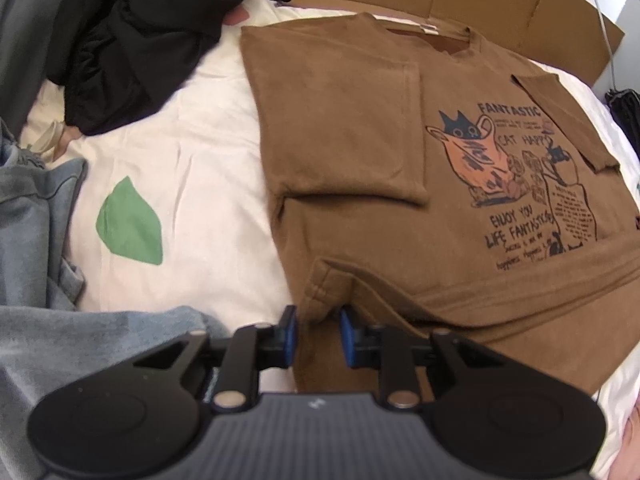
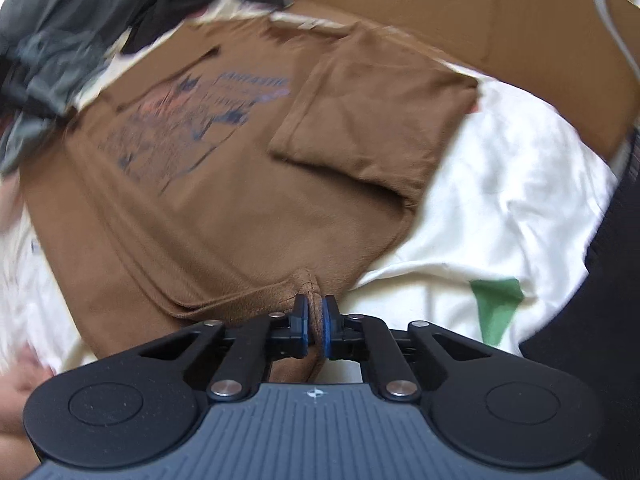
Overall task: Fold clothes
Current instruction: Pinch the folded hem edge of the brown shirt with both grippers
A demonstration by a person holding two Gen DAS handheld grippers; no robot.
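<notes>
A brown T-shirt [image 1: 360, 152] with a cat print lies face up on white bedding, both sleeves folded inward over its body. My left gripper [image 1: 318, 330] holds the shirt's near left hem corner, which bunches up between its blue pads; the jaws stand somewhat apart around the thick fold. In the right wrist view the same brown T-shirt [image 2: 224, 200] is blurred by motion. My right gripper [image 2: 315, 328] is shut on the near right hem corner, a pinch of brown cloth squeezed between the pads.
White bedding [image 1: 192, 168] with green patches [image 1: 130, 224] lies under the shirt. A black garment [image 1: 132, 48] and grey clothes are piled at the far left, blue denim [image 1: 36, 220] at the near left. Flattened cardboard [image 1: 460, 4] lines the far edge. A dark object [image 2: 600, 280] stands at the right.
</notes>
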